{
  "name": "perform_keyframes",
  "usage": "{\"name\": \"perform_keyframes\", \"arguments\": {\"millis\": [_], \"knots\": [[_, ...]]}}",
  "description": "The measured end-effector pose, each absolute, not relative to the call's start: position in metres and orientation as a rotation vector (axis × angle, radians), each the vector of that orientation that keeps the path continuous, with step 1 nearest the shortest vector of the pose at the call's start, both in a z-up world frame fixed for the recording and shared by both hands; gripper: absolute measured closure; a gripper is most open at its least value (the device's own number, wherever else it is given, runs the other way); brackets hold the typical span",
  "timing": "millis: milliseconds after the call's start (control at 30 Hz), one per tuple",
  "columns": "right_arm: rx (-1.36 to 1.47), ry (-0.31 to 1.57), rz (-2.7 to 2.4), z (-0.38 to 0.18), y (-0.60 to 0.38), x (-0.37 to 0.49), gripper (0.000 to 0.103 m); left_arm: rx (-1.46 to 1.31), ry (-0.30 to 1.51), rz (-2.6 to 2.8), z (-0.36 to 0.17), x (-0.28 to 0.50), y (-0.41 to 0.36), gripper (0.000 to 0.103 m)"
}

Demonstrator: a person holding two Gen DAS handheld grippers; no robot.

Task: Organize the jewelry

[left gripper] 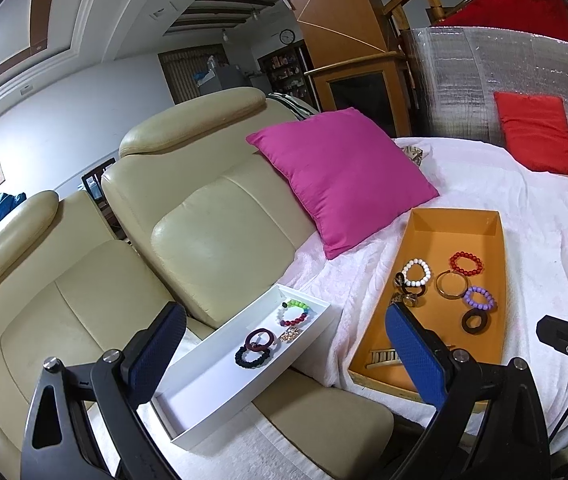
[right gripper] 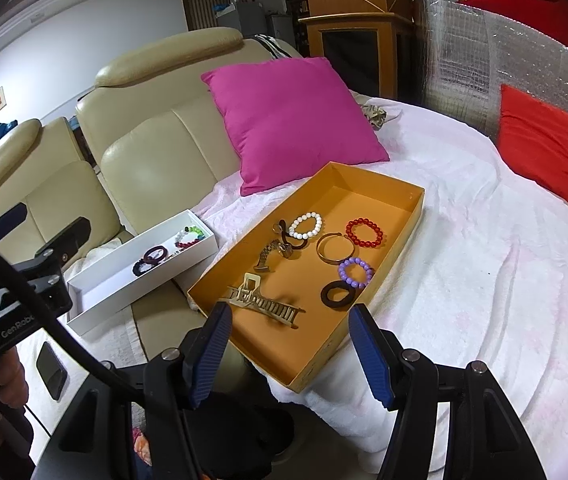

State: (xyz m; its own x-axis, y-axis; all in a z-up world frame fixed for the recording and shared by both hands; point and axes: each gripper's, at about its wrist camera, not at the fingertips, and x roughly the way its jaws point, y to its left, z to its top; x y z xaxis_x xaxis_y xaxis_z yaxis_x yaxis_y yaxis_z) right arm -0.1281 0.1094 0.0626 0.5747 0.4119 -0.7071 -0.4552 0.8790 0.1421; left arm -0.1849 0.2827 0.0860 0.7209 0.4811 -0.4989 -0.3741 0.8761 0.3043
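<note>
The right gripper (right gripper: 288, 344) sits nearest the camera, its blue fingers (right gripper: 212, 354) spread apart with nothing between them, hanging over the near end of the orange tray (right gripper: 364, 336). Directly ahead of them in that tray lies a gold hair claw clip (right gripper: 262, 306). Farther in are a black ring (right gripper: 338, 294), a purple bead bracelet (right gripper: 356, 273), a thin gold bangle (right gripper: 336, 249), a red bead bracelet (right gripper: 365, 233), a white bead bracelet (right gripper: 306, 226) and a metal watch (right gripper: 270, 258), none of them stacked except a dark hair tie beside the watch, which touches the white bracelet. The far third of the tray is bare.

The left gripper (left gripper: 284, 354) likewise has its fingers (left gripper: 156, 354) released and empty; between them, from its own camera, shows the white box (left gripper: 220, 412). That box rests on the cream leather sofa (left gripper: 212, 216), just left of the tray, and holds a multicoloured bead bracelet (left gripper: 294, 312), a maroon hair tie (left gripper: 260, 339), a black bead bracelet (left gripper: 249, 356) touching it, and a small gold piece (left gripper: 290, 334).

The orange tray lies on a white blanket (right gripper: 484, 272) spread over the seat. A magenta cushion (right gripper: 292, 120) leans against the backrest behind the tray, and a red cushion (right gripper: 536, 140) stands against a silver foil panel (right gripper: 464, 68) to the right. A dark phone (right gripper: 51, 369) lies low at the left in the right wrist view.
</note>
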Motion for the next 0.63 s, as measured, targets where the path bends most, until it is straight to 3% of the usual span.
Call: {"name": "perform_keyframes", "arguments": {"millis": [633], "knots": [[-0.007,0.803,0.507,0.052,0.089,-0.099,0.038,0.212,0.605,0.455,0.092,-0.163,0.255,0.003]]}}
